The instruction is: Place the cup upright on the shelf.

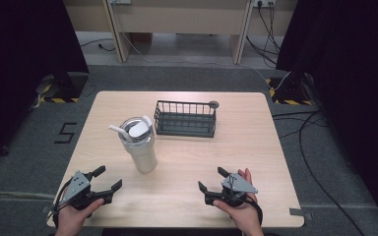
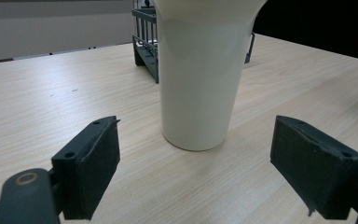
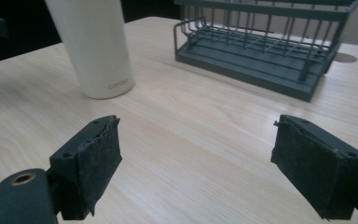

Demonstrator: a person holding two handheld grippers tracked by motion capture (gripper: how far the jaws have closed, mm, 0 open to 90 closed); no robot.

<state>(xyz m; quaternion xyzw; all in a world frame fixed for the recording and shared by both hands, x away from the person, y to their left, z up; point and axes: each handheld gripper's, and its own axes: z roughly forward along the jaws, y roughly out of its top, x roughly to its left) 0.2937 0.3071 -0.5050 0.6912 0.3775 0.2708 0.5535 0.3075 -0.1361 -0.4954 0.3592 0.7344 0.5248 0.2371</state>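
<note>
A cream tumbler (image 1: 139, 145) with a clear lid and a white straw stands upright on the wooden table (image 1: 187, 162), left of centre. Behind it, to the right, sits a dark wire basket (image 1: 185, 118). My left gripper (image 1: 107, 178) rests near the front left edge, open, nothing between its jaws. In the left gripper view the tumbler (image 2: 200, 74) rises just ahead of the open gripper (image 2: 193, 163). My right gripper (image 1: 210, 179) is open at the front right. The right gripper view has the tumbler (image 3: 93, 46) at far left and the basket (image 3: 265, 46) ahead, beyond the open gripper (image 3: 196, 163).
A small round dark disc (image 1: 213, 103) lies on the table by the basket's far right corner. Cables (image 1: 305, 128) trail over the floor to the right of the table. Black curtains hang at both sides.
</note>
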